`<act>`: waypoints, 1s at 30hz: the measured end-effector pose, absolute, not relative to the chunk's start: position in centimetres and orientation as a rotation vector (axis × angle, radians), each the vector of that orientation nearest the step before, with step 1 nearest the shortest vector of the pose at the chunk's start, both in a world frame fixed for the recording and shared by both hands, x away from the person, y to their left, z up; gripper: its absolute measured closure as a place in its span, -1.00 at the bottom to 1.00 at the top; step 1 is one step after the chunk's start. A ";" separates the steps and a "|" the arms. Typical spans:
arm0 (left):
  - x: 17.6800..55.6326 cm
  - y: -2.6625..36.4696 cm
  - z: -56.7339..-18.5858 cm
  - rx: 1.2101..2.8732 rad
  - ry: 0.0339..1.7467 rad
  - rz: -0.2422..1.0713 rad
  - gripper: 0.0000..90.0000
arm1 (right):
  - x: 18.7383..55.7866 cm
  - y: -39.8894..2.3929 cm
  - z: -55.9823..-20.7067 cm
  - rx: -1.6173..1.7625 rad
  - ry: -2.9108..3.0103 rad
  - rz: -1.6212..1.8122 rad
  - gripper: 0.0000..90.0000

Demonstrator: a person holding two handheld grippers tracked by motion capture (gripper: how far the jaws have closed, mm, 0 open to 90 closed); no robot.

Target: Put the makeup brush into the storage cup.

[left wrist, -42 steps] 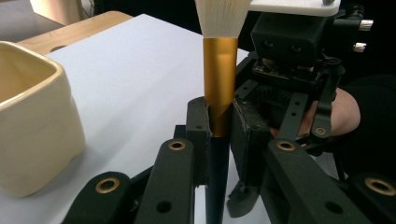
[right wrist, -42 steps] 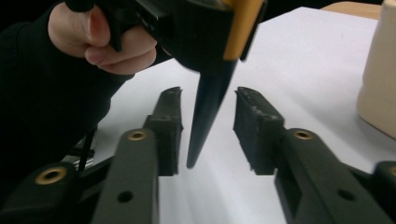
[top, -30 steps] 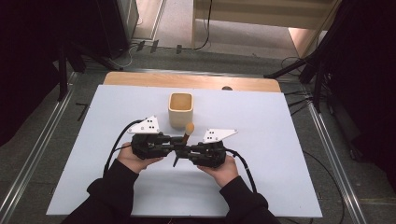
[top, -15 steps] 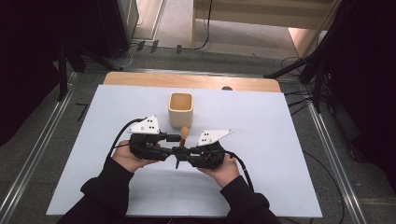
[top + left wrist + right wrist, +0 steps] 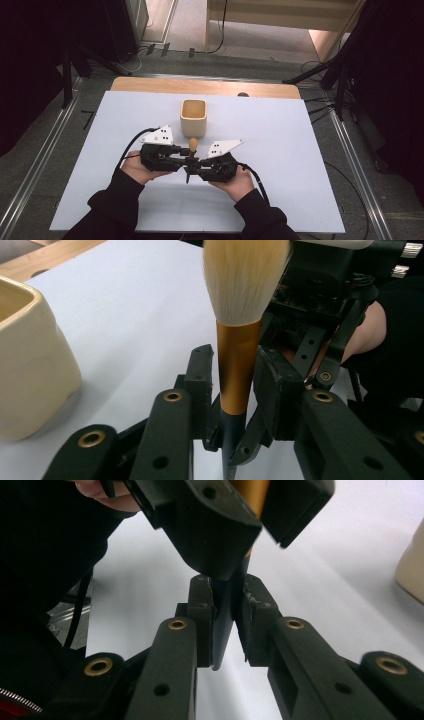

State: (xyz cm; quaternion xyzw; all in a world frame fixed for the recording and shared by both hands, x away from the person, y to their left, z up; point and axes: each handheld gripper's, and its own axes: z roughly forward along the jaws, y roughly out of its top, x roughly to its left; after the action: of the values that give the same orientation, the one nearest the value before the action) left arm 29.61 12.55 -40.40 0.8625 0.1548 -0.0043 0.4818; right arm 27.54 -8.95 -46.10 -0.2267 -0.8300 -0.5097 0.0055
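Observation:
A makeup brush [image 5: 192,145] with pale bristles, a copper ferrule [image 5: 238,360] and a dark handle [image 5: 224,630] stands nearly upright between both grippers at the table's middle front. My left gripper [image 5: 183,159] is shut on the ferrule; in the left gripper view its pads [image 5: 201,385] press either side of the ferrule. Lower down, my right gripper [image 5: 225,610] is shut on the dark handle. It faces the left gripper in the high view [image 5: 195,169]. A cream square cup [image 5: 193,117] stands just behind the brush, open side up.
The white table top [image 5: 300,130] has bare room on both sides of the hands. A wooden strip [image 5: 150,85] runs along its far edge. The cup [image 5: 30,365] is close on the left in the left gripper view.
Both hands and the brush have drifted slightly left and toward the person. The brush stays held between the two grippers.

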 end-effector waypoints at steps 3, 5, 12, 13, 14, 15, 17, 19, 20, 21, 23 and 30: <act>29.7 12.6 -40.4 2.102 0.380 -0.018 0.68 | 27.5 -8.9 -46.2 -0.708 -2.594 -1.591 0.75; 29.7 12.7 -40.4 2.100 0.379 -0.020 0.70 | 27.6 -8.9 -46.1 -0.700 -2.597 -1.595 0.75; 29.7 12.8 -40.2 2.086 0.379 -0.014 0.72 | 27.6 -9.1 -46.1 -0.698 -2.582 -1.628 0.74; 29.7 12.9 -40.2 2.084 0.380 -0.013 0.72 | 27.6 -9.1 -46.1 -0.701 -2.576 -1.630 0.74; 29.7 12.9 -40.2 2.079 0.383 -0.016 0.72 | 27.6 -9.1 -46.1 -0.702 -2.575 -1.636 0.73; 29.7 12.9 -40.2 2.076 0.385 -0.022 0.72 | 27.7 -9.2 -46.1 -0.702 -2.575 -1.642 0.73; 29.7 12.9 -40.1 2.078 0.390 -0.011 0.72 | 27.7 -9.3 -46.0 -0.704 -2.570 -1.646 0.68; 29.8 13.0 -40.1 2.072 0.393 -0.018 0.73 | 27.7 -9.3 -46.0 -0.701 -2.566 -1.658 0.58; 29.8 13.1 -40.1 2.064 0.399 -0.016 0.73 | 27.7 -9.3 -46.0 -0.702 -2.564 -1.660 0.55; 29.8 13.1 -40.0 2.065 0.398 -0.015 0.73 | 27.7 -9.3 -46.0 -0.704 -2.565 -1.662 0.51; 29.8 13.2 -39.9 2.063 0.399 -0.006 0.73 | 27.8 -9.4 -46.0 -0.699 -2.570 -1.667 0.39; 30.0 14.0 -39.6 2.042 0.424 0.005 0.73 | 27.5 -10.0 -45.8 -0.658 -2.560 -1.706 0.11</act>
State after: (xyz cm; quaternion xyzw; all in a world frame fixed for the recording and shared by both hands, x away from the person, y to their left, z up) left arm 29.97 13.96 -39.56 0.8457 0.1758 0.0021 0.5038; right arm 27.48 -10.03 -45.81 -0.2092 -0.8137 -0.5423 -0.0023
